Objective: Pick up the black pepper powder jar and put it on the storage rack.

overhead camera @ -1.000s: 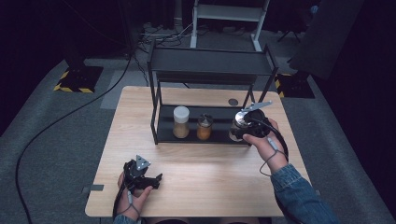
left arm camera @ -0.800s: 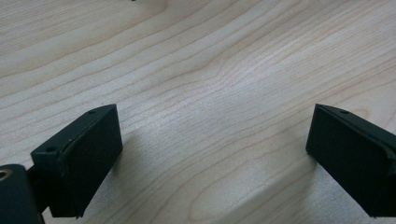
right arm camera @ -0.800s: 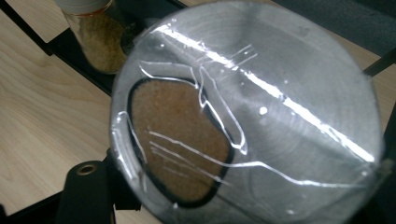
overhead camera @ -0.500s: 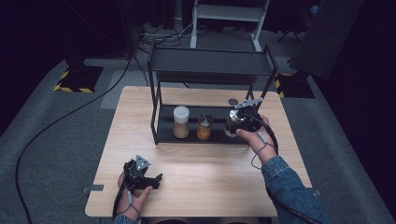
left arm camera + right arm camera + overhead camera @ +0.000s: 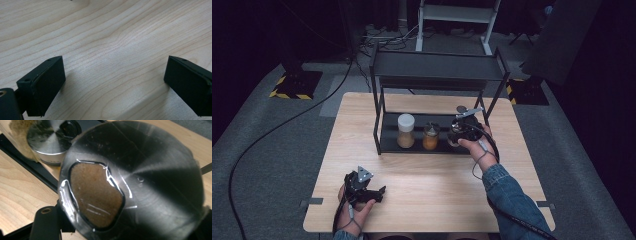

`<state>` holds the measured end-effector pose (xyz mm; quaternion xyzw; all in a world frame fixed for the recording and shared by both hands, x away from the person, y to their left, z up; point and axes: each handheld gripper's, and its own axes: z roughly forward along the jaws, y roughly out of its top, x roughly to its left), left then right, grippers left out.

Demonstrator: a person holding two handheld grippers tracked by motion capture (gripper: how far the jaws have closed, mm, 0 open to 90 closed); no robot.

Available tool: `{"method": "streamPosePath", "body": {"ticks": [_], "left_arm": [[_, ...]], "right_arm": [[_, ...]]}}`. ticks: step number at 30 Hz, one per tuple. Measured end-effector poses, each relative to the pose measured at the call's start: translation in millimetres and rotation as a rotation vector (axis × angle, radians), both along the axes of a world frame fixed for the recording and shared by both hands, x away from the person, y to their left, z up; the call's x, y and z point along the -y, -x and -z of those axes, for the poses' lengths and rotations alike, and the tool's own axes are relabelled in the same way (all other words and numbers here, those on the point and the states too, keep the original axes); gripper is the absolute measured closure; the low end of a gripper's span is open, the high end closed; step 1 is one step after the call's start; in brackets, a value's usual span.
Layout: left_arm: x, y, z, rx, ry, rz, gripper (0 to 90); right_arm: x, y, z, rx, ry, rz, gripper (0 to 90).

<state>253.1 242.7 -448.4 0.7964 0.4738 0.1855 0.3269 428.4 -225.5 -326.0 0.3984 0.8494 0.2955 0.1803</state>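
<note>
While my left gripper (image 5: 374, 190) rests near the front left corner of the tabletop (image 5: 427, 195), its jaws spread wide over bare wood with nothing between them, the work is all on the right. My right gripper (image 5: 460, 131) is at the right end of the rack's (image 5: 438, 67) lower shelf, toward the tabletop's back right, and its jaws appear clenched on the spice jar (image 5: 130, 182) that looms close in the right gripper view; the grip itself is hidden under the jar, so I judge that from how it sits. I see a shiny metal lid with a shaped window showing brown powder. I would expect a small, stiff, fairly light jar, with smooth sides that could slip and glass that would not forgive a knock against the rack's black frame. The body just below the lid seems the best hold, squarely across its width. Farther left on the same shelf stand an orange-filled jar (image 5: 430, 137) and a white-capped jar (image 5: 405, 130), both apart from mine.
</note>
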Motion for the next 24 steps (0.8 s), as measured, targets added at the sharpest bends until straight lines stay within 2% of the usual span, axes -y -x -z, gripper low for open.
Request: {"method": "streamPosePath", "body": {"ticks": [15, 24], "left_arm": [[0.0, 0.1, 0.1, 0.000, 0.001, -0.001, 3.4], [0.0, 0.1, 0.1, 0.000, 0.001, -0.001, 3.4]], "right_arm": [[-4.3, -13.4, 25.0, -0.046, -0.012, 0.011, 31.1], [-3.9, -17.0, 35.1, -0.052, -0.022, 0.026, 31.1]]}}
